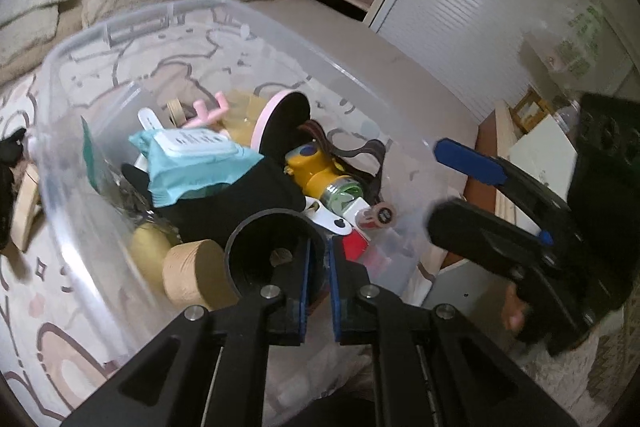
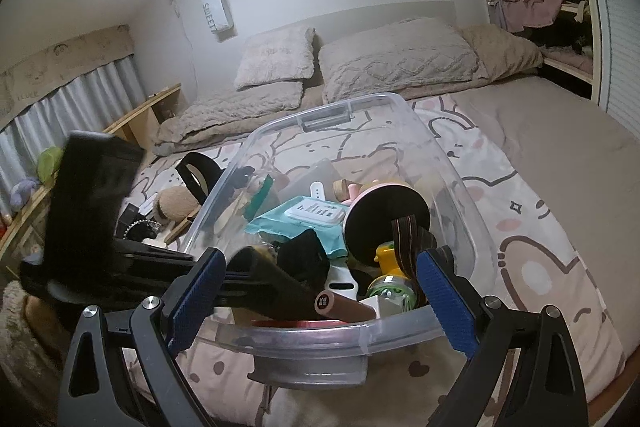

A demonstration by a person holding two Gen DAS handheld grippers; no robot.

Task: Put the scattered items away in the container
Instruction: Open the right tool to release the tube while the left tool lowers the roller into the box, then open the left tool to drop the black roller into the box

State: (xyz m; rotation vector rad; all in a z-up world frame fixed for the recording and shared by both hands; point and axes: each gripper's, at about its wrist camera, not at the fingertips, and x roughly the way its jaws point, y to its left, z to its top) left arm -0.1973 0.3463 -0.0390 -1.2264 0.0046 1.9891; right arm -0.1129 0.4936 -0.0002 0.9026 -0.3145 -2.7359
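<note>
A clear plastic bin (image 1: 80,115) (image 2: 304,341) rests on the patterned bedspread. It holds a teal wipes pack (image 1: 192,167) (image 2: 296,223), a pink-rimmed black disc (image 1: 284,119) (image 2: 386,223), a yellow bottle (image 1: 316,171), a black cloth (image 2: 300,255) and a brown tape roll (image 1: 192,275). My left gripper (image 1: 320,251) hangs over the bin's near end, shut on the wall of a black hollow cylinder (image 1: 272,251) (image 2: 256,267). The right gripper (image 2: 320,301) (image 1: 436,187) stands open, its blue pads (image 2: 444,299) on either side of the bin's near rim, with nothing pressed between them.
Left of the bin lie a plush toy (image 2: 172,203), a black ring (image 2: 196,175) and a wooden block (image 1: 24,211). Pillows (image 2: 392,59) are piled at the bed's head. An open wardrobe (image 2: 552,11) stands at the right, and a wooden shelf (image 2: 136,119) at the left.
</note>
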